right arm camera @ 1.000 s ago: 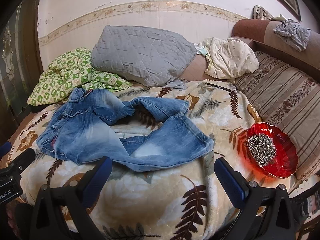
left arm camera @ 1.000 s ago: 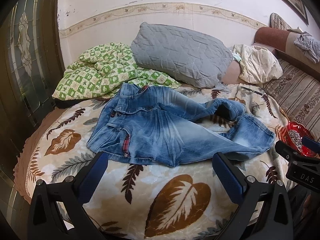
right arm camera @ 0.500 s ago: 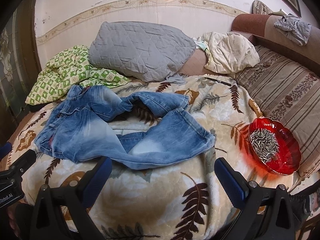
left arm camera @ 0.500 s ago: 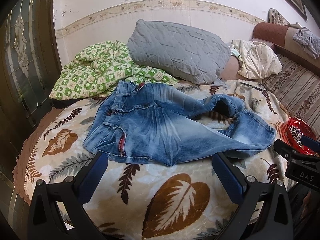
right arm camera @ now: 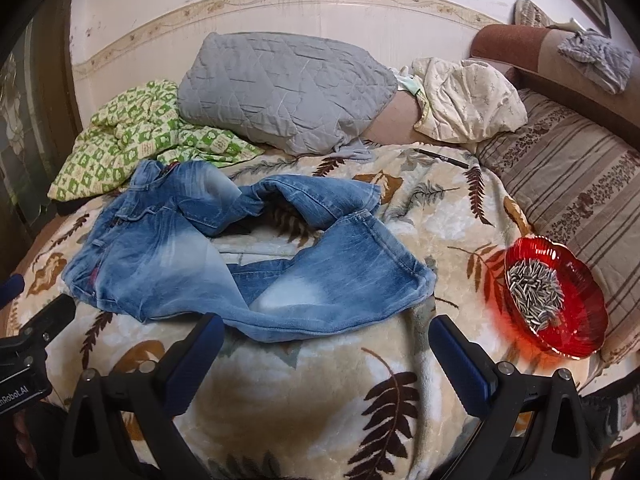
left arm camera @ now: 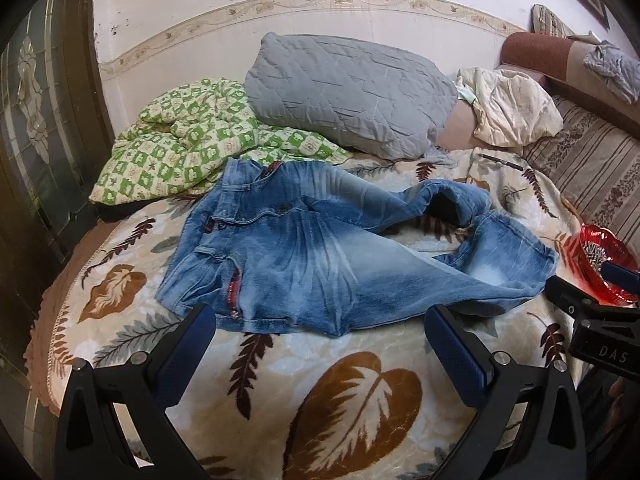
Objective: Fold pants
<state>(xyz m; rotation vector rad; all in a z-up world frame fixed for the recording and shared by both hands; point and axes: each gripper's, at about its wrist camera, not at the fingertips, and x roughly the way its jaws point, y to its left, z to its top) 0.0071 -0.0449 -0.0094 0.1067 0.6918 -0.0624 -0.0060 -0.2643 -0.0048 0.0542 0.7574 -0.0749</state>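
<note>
Faded blue jeans [left arm camera: 320,256] [right arm camera: 168,264] lie crumpled on a leaf-patterned blanket [left arm camera: 360,392] [right arm camera: 320,380], waist to the left, legs bent to the right with the far leg curled over. My left gripper [left arm camera: 320,344] hovers open just short of the waist and thigh edge, nothing between its blue pads. My right gripper [right arm camera: 326,344] is open too, just in front of the near leg's lower edge. Each gripper's black body shows at the side of the other's view.
A grey quilted pillow [left arm camera: 344,92] and a green checked quilt [left arm camera: 176,148] lie behind the jeans. A red glass bowl of seeds [right arm camera: 554,300] sits at the right, beside a striped cushion [right arm camera: 580,184]. A pen [right arm camera: 442,158] lies near the pillow. A dark door stands left.
Both grippers have moved slightly forward toward the jeans, which now sit a little nearer in each view. Jaws stay open; the jeans have not moved.
</note>
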